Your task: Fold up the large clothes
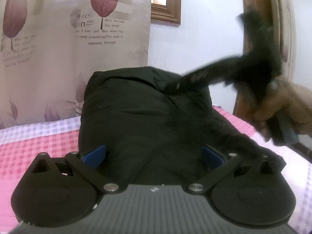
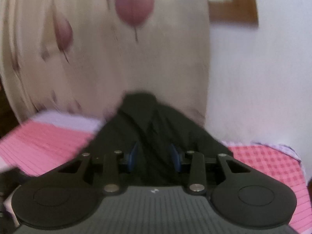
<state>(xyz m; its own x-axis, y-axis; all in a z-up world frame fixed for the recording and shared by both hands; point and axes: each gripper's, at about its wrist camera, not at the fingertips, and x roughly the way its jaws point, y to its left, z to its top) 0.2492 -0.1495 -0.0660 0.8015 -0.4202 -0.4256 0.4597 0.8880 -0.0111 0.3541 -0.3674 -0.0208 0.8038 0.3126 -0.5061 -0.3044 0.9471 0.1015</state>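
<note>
one black jacket, bunched and puffy; left jaws apart, right jaws clamped on its fabric.

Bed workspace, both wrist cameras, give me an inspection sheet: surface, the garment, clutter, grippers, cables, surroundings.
Surface: bed sheet, pink and white check, with a lilac check band at the far edge.
Job's things: black garment, bulky, bunched up on the sheet; one part is lifted off to the right.
Clutter: nothing seen.
Grippers: left gripper has its jaws wide apart, with garment fabric between the blue pads; grip not clear. Right gripper is closed on a fold of the garment. The right hand is blurred.
Cables: nothing seen.
Surroundings: leaf-print curtain, white wall, wooden frame. The right wrist view is motion-blurred.
</note>
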